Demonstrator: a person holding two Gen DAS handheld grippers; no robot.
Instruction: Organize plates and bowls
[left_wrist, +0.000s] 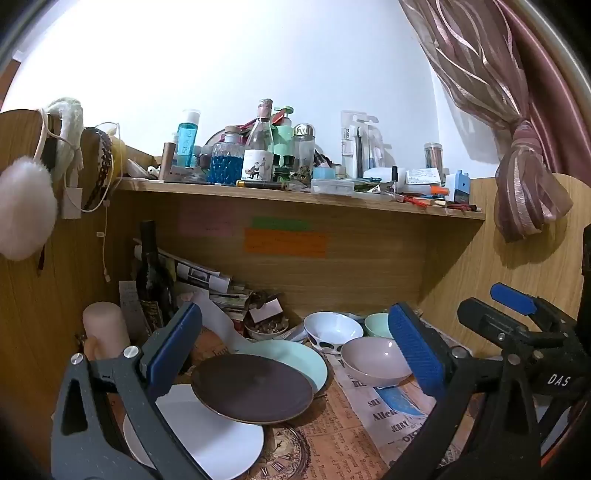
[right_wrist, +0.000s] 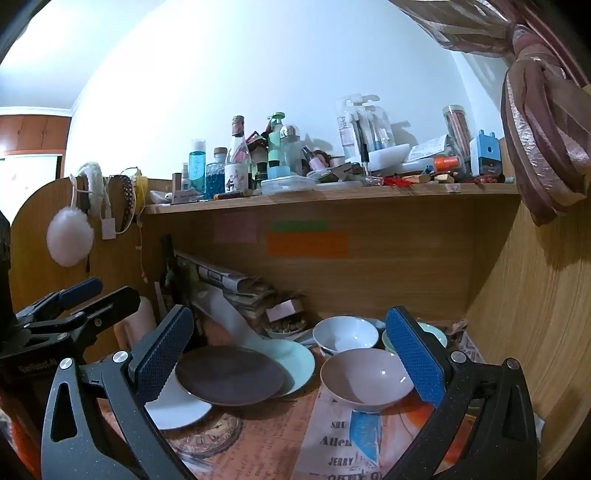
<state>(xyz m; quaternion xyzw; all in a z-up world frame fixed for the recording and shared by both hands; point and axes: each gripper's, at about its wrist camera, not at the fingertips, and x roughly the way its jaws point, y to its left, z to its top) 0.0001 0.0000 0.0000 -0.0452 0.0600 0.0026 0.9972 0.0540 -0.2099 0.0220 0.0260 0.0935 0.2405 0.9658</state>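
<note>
Three overlapping plates lie on the desk: a brown plate (left_wrist: 253, 387) on top, a mint plate (left_wrist: 295, 354) behind it and a white plate (left_wrist: 207, 435) in front. To their right stand a pink bowl (left_wrist: 375, 360), a white spotted bowl (left_wrist: 332, 328) and a mint bowl (left_wrist: 378, 325). My left gripper (left_wrist: 295, 314) is open and empty, held above the plates. My right gripper (right_wrist: 290, 315) is open and empty too, spanning from the brown plate (right_wrist: 229, 374) to the pink bowl (right_wrist: 365, 376). Each gripper shows at the edge of the other's view.
A crowded shelf (left_wrist: 295, 194) of bottles hangs over the desk. A dark wine bottle (left_wrist: 151, 273), a pale candle (left_wrist: 105, 325), stacked papers and a small dish of nuts (left_wrist: 267, 326) fill the back left. Wooden side panels wall the nook; a tied curtain (left_wrist: 524, 177) hangs right.
</note>
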